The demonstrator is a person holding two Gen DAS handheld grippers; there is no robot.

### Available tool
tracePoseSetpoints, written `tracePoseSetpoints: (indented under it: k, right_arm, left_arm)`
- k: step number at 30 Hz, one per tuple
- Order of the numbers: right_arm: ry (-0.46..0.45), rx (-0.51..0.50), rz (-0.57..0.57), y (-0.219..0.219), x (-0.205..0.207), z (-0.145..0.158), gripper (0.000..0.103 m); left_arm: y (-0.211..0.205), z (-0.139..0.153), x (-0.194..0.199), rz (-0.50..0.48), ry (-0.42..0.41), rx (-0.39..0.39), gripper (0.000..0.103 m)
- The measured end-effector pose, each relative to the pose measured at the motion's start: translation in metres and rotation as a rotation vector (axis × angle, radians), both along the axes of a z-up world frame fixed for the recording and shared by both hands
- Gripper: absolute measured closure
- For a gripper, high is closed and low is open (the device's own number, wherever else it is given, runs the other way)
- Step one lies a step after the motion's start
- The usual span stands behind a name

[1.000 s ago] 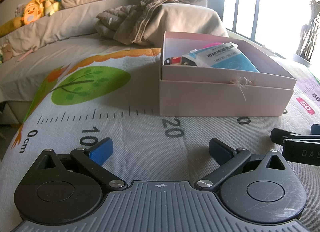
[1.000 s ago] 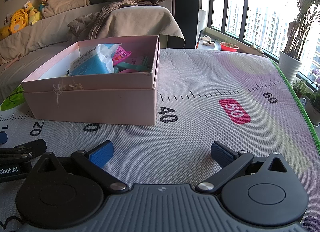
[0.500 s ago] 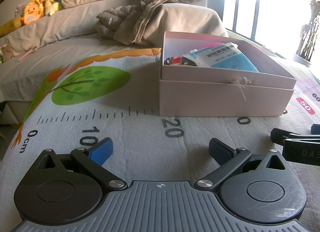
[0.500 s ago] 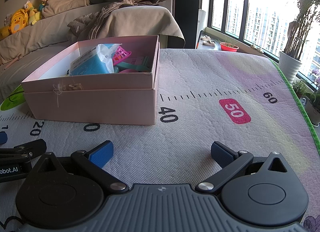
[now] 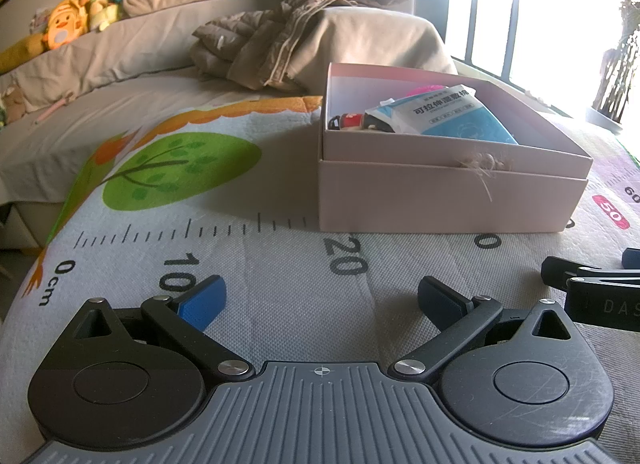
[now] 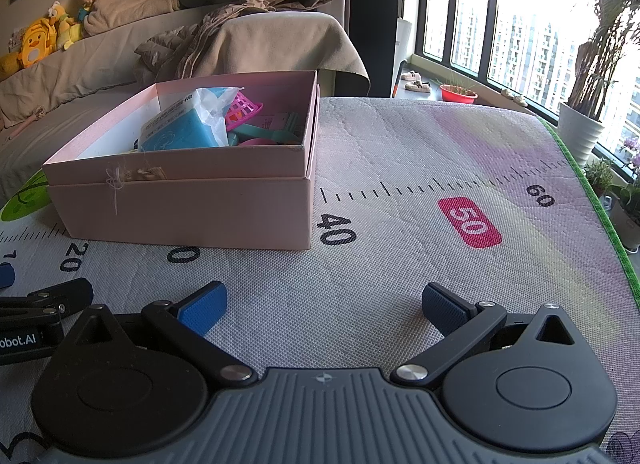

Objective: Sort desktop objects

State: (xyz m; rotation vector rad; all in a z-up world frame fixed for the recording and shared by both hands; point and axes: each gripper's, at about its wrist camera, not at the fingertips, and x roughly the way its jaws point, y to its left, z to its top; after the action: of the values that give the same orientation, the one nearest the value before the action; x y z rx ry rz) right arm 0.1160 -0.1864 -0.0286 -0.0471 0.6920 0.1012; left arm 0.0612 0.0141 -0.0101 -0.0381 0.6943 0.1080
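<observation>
A pink cardboard box stands on the printed mat, set in its own lid. Inside lie a blue-and-white wipes pack, a small red-and-black toy, a pink toy basket and teal plastic pieces. My left gripper rests low on the mat in front of the box, open and empty. My right gripper rests open and empty to the box's right front. Each gripper's black fingers show at the edge of the other's view.
The ruler-print mat has a green tree picture at the left and a green border at the right. Behind it stands a covered sofa with a jacket and plush toys. Potted plants line the window.
</observation>
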Motion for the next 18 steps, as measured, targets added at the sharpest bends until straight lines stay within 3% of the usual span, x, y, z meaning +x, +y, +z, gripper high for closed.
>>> tracePoseSetpoints:
  k: [18]
  right_arm:
    - [0.000,0.000,0.000,-0.0002,0.0003,-0.0001,0.000]
  left_arm:
    - [-0.0001,0.0007,0.0006,0.000,0.002,0.001,0.000]
